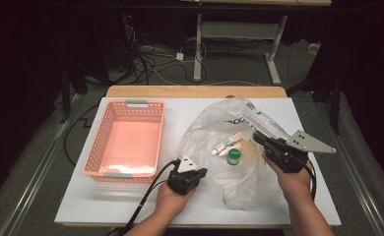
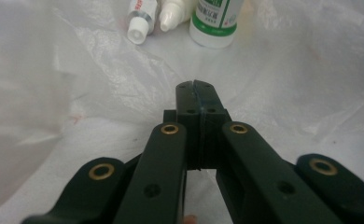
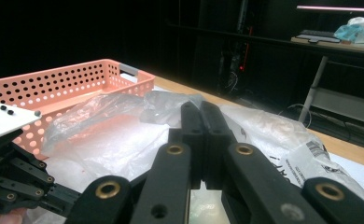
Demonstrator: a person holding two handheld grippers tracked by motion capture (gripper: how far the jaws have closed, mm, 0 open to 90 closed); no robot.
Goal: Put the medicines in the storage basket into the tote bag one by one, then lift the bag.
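A clear crumpled plastic bag (image 1: 219,172) lies on the white table top. Inside it lie a small white bottle with green label and cap (image 1: 234,156) (image 2: 215,21) and two small white tubes (image 1: 224,145) (image 2: 140,21). My left gripper (image 1: 180,164) (image 2: 197,85) is at the bag's left edge. Its jaws are shut, film creases run to the tips, and the bottles lie a short way beyond. My right gripper (image 1: 255,135) (image 3: 201,105) is at the bag's right side, jaws shut with bag film bunched at the tips.
An empty pink perforated basket (image 1: 94,142) (image 3: 77,79) stands left of the bag, close to my left hand. The white board (image 1: 106,206) has bare room along its front edge. Behind the table are cables and the legs of another desk (image 1: 197,54) on the floor.
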